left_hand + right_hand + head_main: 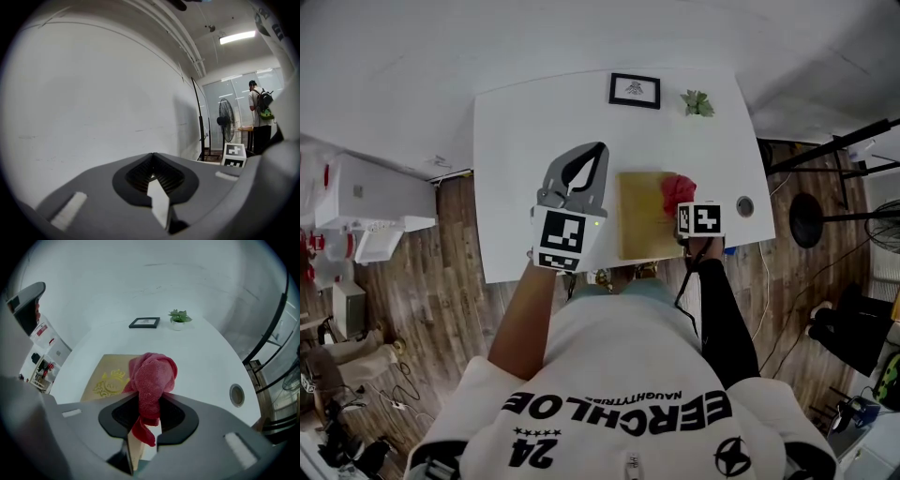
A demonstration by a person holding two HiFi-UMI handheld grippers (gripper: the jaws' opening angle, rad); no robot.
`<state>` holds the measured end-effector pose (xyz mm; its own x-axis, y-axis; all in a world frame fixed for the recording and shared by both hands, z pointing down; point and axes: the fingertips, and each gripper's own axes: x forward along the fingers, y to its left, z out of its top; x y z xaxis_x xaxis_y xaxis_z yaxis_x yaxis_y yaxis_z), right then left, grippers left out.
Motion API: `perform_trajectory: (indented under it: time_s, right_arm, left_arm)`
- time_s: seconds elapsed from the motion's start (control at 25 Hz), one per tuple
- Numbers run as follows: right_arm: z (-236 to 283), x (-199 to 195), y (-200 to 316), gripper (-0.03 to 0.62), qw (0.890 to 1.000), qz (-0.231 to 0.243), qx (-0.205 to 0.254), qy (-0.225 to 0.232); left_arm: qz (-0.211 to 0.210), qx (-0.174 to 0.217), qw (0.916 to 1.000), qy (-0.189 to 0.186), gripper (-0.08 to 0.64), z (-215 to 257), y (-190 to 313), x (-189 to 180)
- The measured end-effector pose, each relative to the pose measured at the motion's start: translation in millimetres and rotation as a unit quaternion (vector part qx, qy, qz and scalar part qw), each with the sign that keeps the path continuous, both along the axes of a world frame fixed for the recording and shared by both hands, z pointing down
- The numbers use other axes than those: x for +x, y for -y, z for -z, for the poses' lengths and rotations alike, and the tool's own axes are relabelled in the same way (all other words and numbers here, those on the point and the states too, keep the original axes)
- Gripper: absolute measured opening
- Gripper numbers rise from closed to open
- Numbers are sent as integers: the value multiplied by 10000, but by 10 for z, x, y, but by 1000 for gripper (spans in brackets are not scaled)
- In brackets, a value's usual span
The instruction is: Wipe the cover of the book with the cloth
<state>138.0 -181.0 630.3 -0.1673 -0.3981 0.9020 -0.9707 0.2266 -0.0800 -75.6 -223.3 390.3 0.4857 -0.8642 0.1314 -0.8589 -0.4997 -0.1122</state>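
The cloth (152, 378) is crimson, the book (105, 373) tan with a gold crest, the surface (201, 357) white, the frame (144, 323) black, the plant (178, 316) green.

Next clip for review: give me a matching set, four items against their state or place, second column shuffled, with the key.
1 cloth
2 book
3 left gripper
4 plant

A shut, holding nothing
B far edge of the table, beside the picture frame
C red, clamped in the right gripper
D tan, flat on the table

Pairs: 1-C; 2-D; 3-A; 4-B
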Motion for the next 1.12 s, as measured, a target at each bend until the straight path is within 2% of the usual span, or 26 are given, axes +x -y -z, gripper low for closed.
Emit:
perform_trajectory:
  time_s: [0.16,0.32,0.56,0.76,0.92,1.12]
  right_arm:
    - [62,-8,-2,97,9999,-14,125,67]
    - [243,-294,-9,97,9981,143,334,494]
    - [312,-1001,-202,97,9927,848,320,789]
    - [76,-1438,-481,97,9881,1330,-16,767]
    - [12,-1444,-494,97,9892,1294,-11,684]
    - [33,-1178,-460,97,9922,1112,18,560]
  left_arm:
    - [-27,22,10000,11,43,13,-39,9]
    - [-28,22,10000,13,43,6,-80,-15]
    - [6,-16,10000,5,43,-9,-179,-90]
    - [37,-64,10000,28,43,-39,-262,-137]
    - [48,-130,9999,24,43,-100,-322,-188]
    - [164,-215,9996,-59,43,-132,-344,-192]
